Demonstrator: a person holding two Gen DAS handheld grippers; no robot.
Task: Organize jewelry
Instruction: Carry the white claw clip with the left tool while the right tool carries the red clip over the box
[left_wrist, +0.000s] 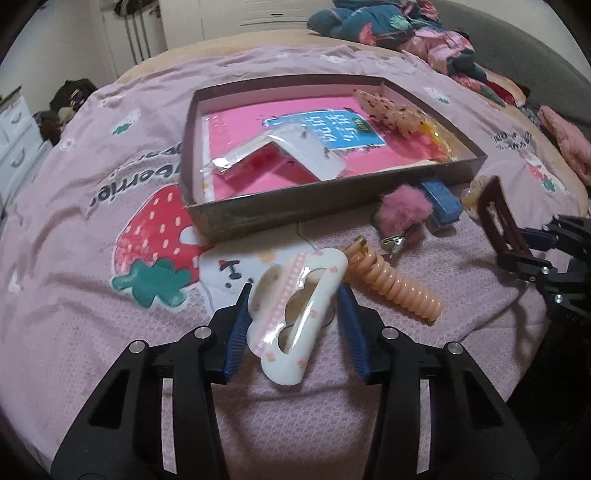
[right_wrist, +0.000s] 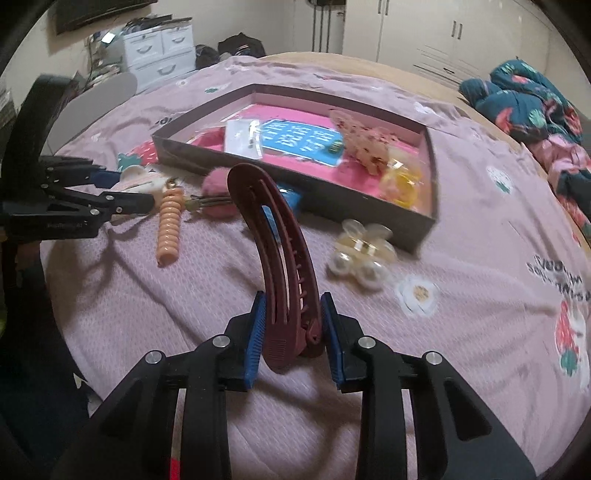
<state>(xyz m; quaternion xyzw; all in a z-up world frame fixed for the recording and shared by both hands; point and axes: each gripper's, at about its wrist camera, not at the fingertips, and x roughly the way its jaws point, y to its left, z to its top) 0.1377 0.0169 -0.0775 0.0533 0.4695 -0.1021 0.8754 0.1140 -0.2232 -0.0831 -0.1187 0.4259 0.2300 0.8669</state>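
Left wrist view shows the shallow box (left_wrist: 317, 210) lying on the bed's pink sheet (left_wrist: 92, 229), presumably the place for sorted pieces, with a few already inside. Right gripper (right_wrist: 291, 332) has its pads closed on the maroon banana clip (right_wrist: 280, 251), lifted clear. Left gripper (left_wrist: 295, 325) brackets the white cloud-shaped clip (left_wrist: 299, 310); whether both pads press it is hard to judge. Nearer the box, a blue item (left_wrist: 441, 201) is half hidden.

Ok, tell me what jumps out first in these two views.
Each gripper holds a hair clip: the left gripper a glossy white cloud-shaped claw clip, the right gripper a long curved maroon plastic banana clip. Behind them on the pink strawberry-print bedspread sits a shallow dark cardboard tray.
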